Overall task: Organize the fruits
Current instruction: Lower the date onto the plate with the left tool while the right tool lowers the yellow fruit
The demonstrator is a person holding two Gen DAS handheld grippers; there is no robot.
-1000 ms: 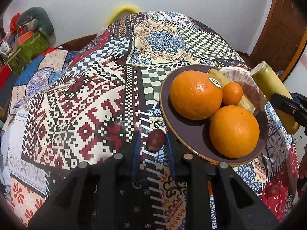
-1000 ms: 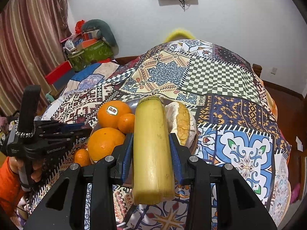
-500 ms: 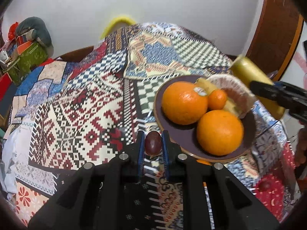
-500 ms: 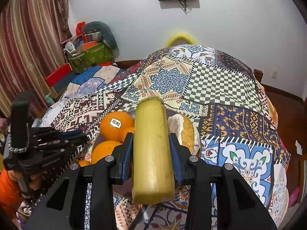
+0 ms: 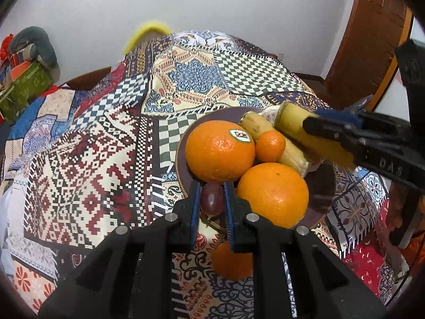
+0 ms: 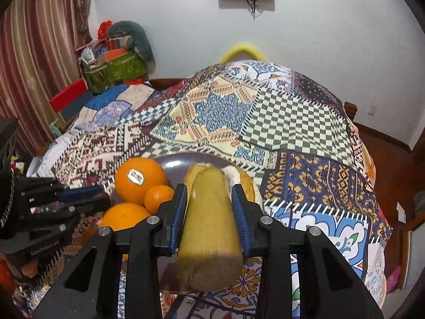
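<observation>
Low in the middle of the left wrist view, the left gripper (image 5: 211, 203) has its blue-padded fingers (image 5: 196, 207) clenched on a dark red grape (image 5: 211, 202), held right at the near rim of the brown plate (image 5: 320, 186). On that plate, stretching up toward the centre right of the frame, sit a large orange with a sticker (image 5: 220, 151), a second large orange (image 5: 272, 194) lower and to the right, and a small mandarin (image 5: 270, 145) tucked between them and a banana piece (image 5: 257, 126) behind. Another small orange fruit (image 5: 232, 261) lies on the patterned cloth (image 5: 87, 159) at the bottom centre, partly hidden by the fingers. From the right edge the right gripper (image 5: 316, 129) reaches in over the plate's far side, grasping a thick yellow banana chunk (image 5: 290, 117). Seen from the right wrist view, that chunk (image 6: 209, 223) fills the lower centre, pinched between the right gripper (image 6: 209, 202) fingers and pointing at the plate (image 6: 175, 163), with the left gripper (image 6: 87, 199) at the left edge. A pale rounded item (image 6: 244, 180) lies just behind the chunk; I cannot tell what it is.
</observation>
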